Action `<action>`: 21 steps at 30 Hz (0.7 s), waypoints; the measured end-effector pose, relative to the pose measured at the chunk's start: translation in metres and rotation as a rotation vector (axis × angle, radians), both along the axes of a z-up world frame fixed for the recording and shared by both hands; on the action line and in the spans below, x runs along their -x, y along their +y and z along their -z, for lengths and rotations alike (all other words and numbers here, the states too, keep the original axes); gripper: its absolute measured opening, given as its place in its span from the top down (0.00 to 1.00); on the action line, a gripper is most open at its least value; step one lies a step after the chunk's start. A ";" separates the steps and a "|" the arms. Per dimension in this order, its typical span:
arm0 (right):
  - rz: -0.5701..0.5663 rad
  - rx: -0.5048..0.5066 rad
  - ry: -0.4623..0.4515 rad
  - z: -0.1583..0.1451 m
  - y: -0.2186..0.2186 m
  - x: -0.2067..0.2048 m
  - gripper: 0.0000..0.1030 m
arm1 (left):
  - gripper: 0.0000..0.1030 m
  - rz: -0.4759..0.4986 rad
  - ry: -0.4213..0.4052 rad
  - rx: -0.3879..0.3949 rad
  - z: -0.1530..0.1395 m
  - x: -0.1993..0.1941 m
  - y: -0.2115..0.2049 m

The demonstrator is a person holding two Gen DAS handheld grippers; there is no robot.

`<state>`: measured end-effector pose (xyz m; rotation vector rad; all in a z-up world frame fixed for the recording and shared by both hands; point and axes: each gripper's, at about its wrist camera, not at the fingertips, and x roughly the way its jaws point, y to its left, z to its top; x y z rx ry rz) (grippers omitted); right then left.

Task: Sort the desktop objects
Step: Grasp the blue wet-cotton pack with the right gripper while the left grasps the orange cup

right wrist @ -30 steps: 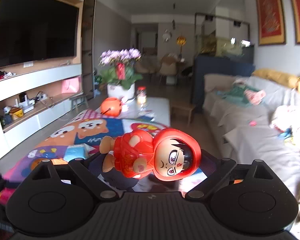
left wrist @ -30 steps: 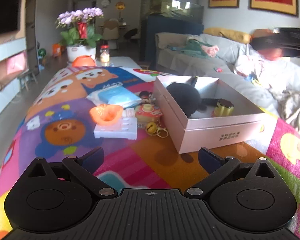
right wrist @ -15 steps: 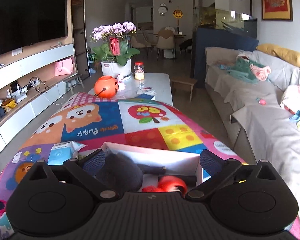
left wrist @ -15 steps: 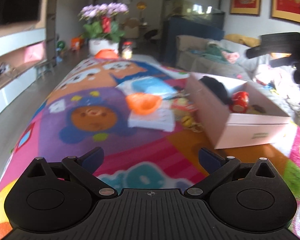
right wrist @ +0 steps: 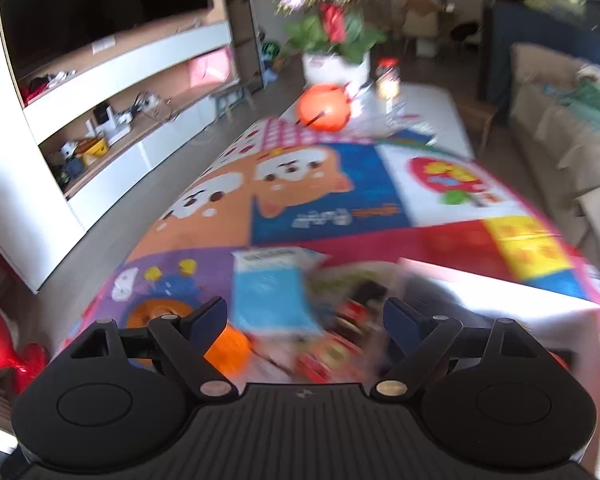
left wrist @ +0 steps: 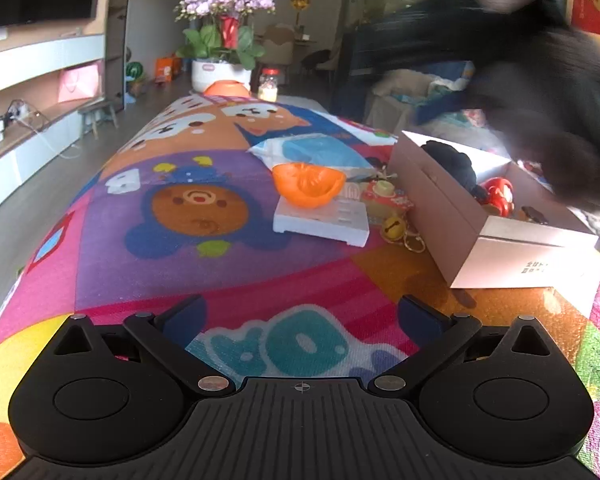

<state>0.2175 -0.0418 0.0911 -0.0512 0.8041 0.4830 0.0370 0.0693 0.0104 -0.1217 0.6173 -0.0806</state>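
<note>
Since a second ago, the red round-headed cartoon doll (left wrist: 499, 196) has been carried from between the right gripper's (right wrist: 305, 318) fingers into the pale pink rectangular cardboard box (left wrist: 500, 254), where it is now seen lying beside a black rounded soft object (left wrist: 452, 164). On the bright cartoon-printed play mat (left wrist: 188, 208) that covers the long table, the box stands at the right in the left wrist view; a blue and white plastic packet (left wrist: 316, 152) lies left of it, farther back. Nearer the camera, a white flat ribbed plastic block (left wrist: 324, 222) is topped by an orange crumpled cup-like shell (left wrist: 308, 188), and a small yellow bell-shaped keyring (left wrist: 394, 228) lies between the block and the box. The left gripper (left wrist: 300, 312) is held low over the mat with its jaws spread wide and nothing between them. The right gripper's jaws have just been closing a little (they remain well apart and empty), and its view is blurred over the clutter beside the box.
</note>
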 end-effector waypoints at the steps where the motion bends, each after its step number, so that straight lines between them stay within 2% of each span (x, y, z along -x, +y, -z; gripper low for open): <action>1: -0.006 0.004 0.015 0.004 0.012 -0.012 0.17 | 0.00 0.008 -0.002 0.006 0.000 0.000 0.000; 5: 0.004 0.066 0.060 0.028 0.054 -0.049 0.18 | 0.00 0.014 0.017 0.057 0.002 -0.003 0.006; 7: -0.001 0.125 0.067 0.042 0.070 -0.059 0.33 | 0.00 0.001 0.023 0.099 0.003 -0.004 0.013; 8: -0.022 0.144 0.092 0.048 0.075 -0.062 0.46 | 0.00 -0.002 0.022 0.112 0.003 -0.003 0.014; 9: -0.029 0.154 0.115 0.053 0.077 -0.063 0.49 | 0.00 -0.003 0.018 0.119 0.003 -0.003 0.016; 12: -0.072 0.143 0.144 0.056 0.075 -0.046 0.51 | 0.00 0.002 0.001 0.115 0.001 0.000 0.014; 17: -0.219 0.097 0.248 0.049 0.063 0.012 0.52 | 0.00 0.034 -0.023 0.101 -0.001 0.006 0.010; 19: -0.239 0.095 0.245 0.041 0.055 0.034 0.53 | 0.00 0.054 -0.031 0.090 -0.001 0.007 0.007; 21: -0.236 0.059 0.191 0.023 0.039 0.052 0.53 | 0.00 0.062 -0.038 0.074 -0.002 0.009 0.004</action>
